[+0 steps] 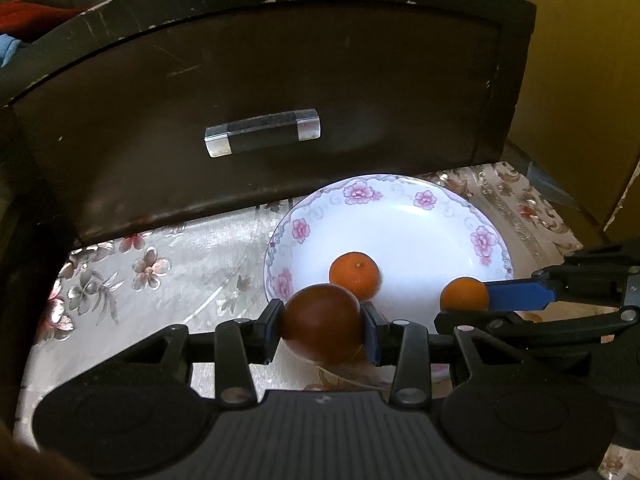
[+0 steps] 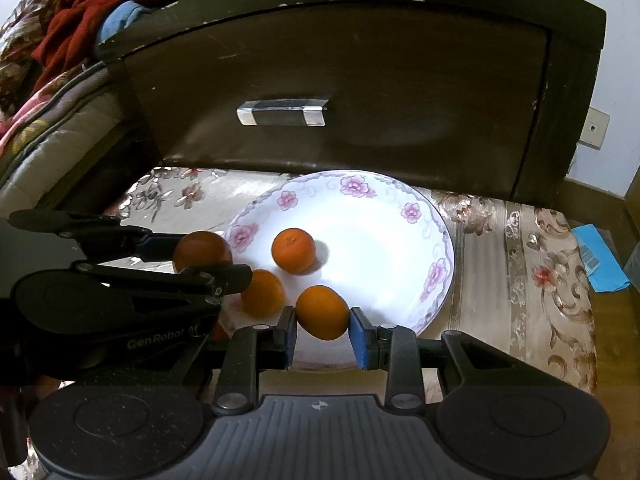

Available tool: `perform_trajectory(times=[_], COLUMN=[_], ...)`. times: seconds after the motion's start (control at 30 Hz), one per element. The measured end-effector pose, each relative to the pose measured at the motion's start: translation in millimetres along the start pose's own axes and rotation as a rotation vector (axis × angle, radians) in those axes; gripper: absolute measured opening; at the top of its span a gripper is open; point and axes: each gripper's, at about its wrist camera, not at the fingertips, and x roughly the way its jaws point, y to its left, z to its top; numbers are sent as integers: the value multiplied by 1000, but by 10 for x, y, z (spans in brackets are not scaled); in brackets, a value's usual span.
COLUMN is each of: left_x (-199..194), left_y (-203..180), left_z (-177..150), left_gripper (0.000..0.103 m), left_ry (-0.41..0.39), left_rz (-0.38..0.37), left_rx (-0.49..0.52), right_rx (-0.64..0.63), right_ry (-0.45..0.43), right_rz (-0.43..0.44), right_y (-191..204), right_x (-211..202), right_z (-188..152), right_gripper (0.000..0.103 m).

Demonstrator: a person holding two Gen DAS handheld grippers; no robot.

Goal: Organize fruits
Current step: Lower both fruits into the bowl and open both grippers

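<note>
A white floral plate [image 1: 424,208] [image 2: 404,200] sits on a flowered cloth below a dark drawer front. One orange [image 1: 354,275] [image 2: 293,250] lies in the plate. My left gripper [image 1: 322,326] [image 2: 202,254] is shut on a dark red-brown round fruit [image 1: 322,322] [image 2: 202,250] at the plate's near left rim. My right gripper [image 2: 323,330] [image 1: 466,300] holds a small orange [image 2: 322,312] [image 1: 464,294] over the plate's near edge. Another orange [image 2: 263,293] lies at the plate's near left, partly behind the left gripper.
The dark drawer front [image 1: 256,92] [image 2: 344,80] with a clear handle [image 1: 262,137] [image 2: 282,112] stands just behind the plate. Blankets and clothes [image 2: 60,40] lie to the left. A blue packet [image 2: 600,258] lies at the right, beyond the cloth's edge.
</note>
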Motion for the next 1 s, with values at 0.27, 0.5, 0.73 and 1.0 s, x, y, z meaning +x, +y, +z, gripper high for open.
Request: perform_trajectory(times=[0.27, 0.5, 0.73, 1.0], left_x=[154, 254, 288, 288], left_y=[48, 17, 11, 4], left_z=[64, 103, 128, 143], left_gripper=[47, 47, 49, 53], left_ry=[-17, -18, -19, -31], left_rz=[5, -6, -10, 1], left_rx=[-12, 10, -1, 5], right_rx=[13, 19, 43, 43], right_ry=[-16, -26, -27, -37], right_rz=[-4, -10, -11, -22], right_y=[-72, -134, -205, -205], right_x=[155, 217, 243, 232], right_z=[84, 115, 125, 127], right_gripper=[26, 26, 27, 28])
